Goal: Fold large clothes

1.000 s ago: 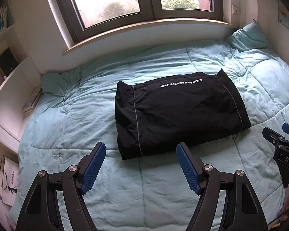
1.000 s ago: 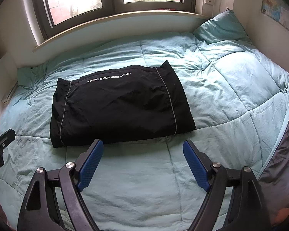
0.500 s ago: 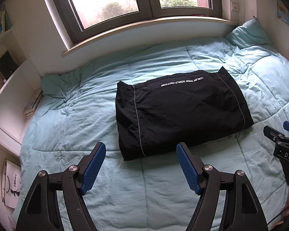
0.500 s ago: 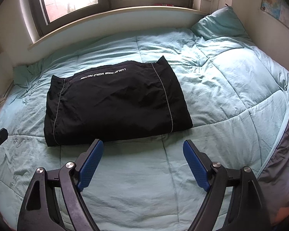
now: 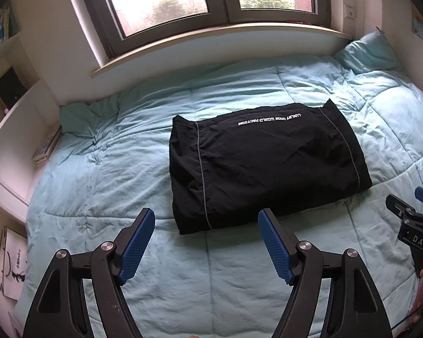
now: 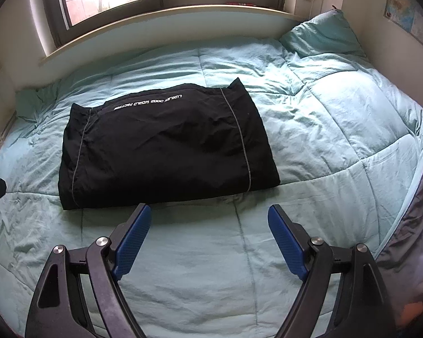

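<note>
A black garment [image 5: 265,163] with grey piping and white lettering lies folded into a rectangle on the light blue duvet [image 5: 104,186]; it also shows in the right wrist view [image 6: 163,146]. My left gripper [image 5: 206,242] is open and empty, above the duvet just short of the garment's near edge. My right gripper [image 6: 209,239] is open and empty, also just short of the near edge. The right gripper's tip shows at the right edge of the left wrist view [image 5: 411,222].
A pillow [image 6: 321,36] lies at the bed's far right corner. A window sill [image 5: 211,45] runs behind the bed. White shelves [image 5: 11,129] stand along the left side. The duvet's edge [image 6: 420,169] drops off at the right.
Both grippers have lowered and drawn slightly toward the bed, still open. The garment has not moved.
</note>
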`<state>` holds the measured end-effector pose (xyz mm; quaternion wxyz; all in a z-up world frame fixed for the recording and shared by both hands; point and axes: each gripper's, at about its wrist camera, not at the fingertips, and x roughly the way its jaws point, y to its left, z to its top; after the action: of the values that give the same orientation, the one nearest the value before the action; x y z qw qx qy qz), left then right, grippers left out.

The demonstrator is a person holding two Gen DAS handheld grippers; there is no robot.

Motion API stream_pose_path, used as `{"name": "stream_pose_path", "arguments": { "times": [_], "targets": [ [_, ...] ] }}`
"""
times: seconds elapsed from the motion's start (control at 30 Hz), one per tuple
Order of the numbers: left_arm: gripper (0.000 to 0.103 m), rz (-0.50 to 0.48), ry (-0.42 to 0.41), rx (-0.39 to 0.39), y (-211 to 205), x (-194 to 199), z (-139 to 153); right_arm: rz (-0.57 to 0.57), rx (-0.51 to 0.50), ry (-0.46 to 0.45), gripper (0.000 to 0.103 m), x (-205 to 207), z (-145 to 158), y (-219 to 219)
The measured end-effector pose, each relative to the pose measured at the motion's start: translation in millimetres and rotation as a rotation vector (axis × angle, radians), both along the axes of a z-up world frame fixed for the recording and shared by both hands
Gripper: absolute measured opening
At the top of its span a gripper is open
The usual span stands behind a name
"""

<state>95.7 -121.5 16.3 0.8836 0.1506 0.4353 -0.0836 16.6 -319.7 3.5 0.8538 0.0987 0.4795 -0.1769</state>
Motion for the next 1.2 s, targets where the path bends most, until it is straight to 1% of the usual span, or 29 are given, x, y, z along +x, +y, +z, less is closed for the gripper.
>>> {"name": "stream_pose_path", "arguments": {
  "times": [0.13, 0.6, 0.77, 0.83, 0.9, 1.0, 1.1, 1.2],
  "targets": [
    [0.077, 0.002, -0.006, 0.0, 2, -2, 0, -0.004, 0.018, -0.003, 0.086, -1, 0, -2],
    [0.077, -0.003, -0.019, -0.028, 6, -4, 4, 0.023, 0.0, 0.007, 0.086, -2, 2, 8],
    [0.077, -0.021, -0.037, -0.019, 3, -7, 7, 0.021, -0.001, 0.002, 0.086, -3, 2, 10],
    [0.077, -0.025, -0.046, -0.004, 3, -9, 5, 0.023, 0.0, 0.001, 0.086, -3, 3, 12],
    [0.077, -0.017, -0.044, 0.005, 4, -10, 4, 0.025, 0.001, 0.003, 0.086, -2, 3, 12],
    [0.077, -0.002, -0.027, -0.009, 13, -9, 5, 0.032, 0.009, 0.003, 0.086, 2, 3, 14],
    [0.077, 0.014, -0.038, 0.005, 18, -10, 6, 0.047, 0.011, -0.003, 0.086, 5, 5, 20],
    [0.077, 0.026, -0.031, -0.006, 20, -10, 6, 0.064, 0.002, -0.007, 0.086, 5, 8, 27]
  ]
}}
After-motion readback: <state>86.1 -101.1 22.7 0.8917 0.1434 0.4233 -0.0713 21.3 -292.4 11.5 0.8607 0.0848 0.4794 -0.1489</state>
